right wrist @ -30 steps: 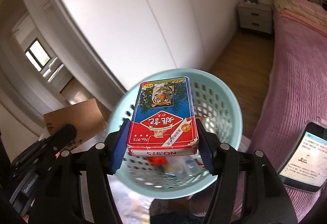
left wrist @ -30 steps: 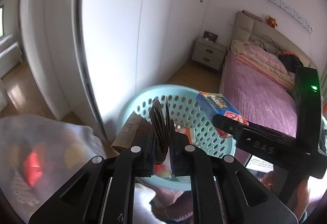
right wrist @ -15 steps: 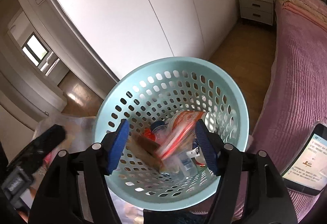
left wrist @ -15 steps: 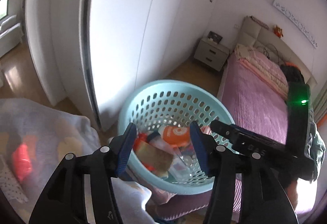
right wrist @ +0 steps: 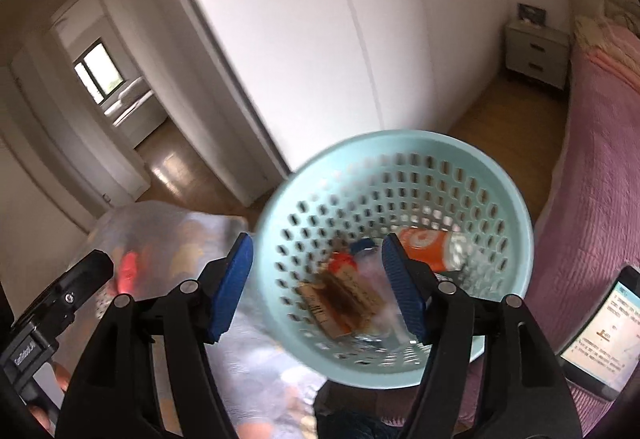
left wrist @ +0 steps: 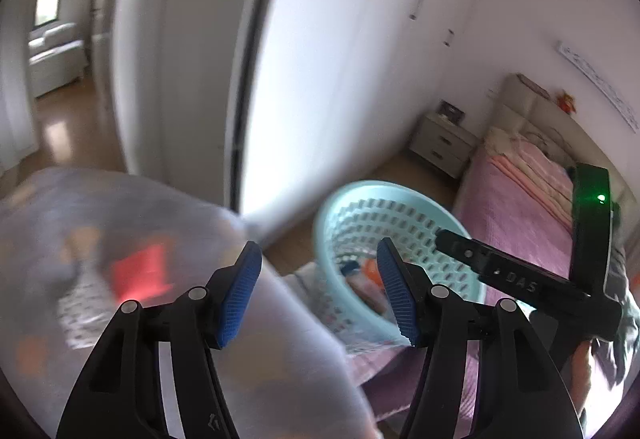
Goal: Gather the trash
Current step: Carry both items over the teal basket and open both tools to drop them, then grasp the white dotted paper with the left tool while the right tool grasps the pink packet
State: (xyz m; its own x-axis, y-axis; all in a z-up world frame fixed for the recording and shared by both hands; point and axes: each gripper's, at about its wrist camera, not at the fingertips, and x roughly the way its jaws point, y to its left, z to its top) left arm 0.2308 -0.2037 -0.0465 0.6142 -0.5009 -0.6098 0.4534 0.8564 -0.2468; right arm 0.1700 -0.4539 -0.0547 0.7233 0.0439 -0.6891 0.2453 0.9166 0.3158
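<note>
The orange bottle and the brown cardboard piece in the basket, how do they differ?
The orange bottle is rounded, bright orange with a white mark, lying near the basket wall. The brown cardboard piece is flat, dull brown, nearer the middle. Both lie loose inside the basket, touched by neither gripper.

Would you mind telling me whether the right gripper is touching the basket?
Apart: the right wrist view shows the gripper open and empty, held above the basket.

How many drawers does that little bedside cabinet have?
2, stacked one above the other on the front of the bedside cabinet, which stands against the far wall beside the bed. Its far side is hidden.
</note>
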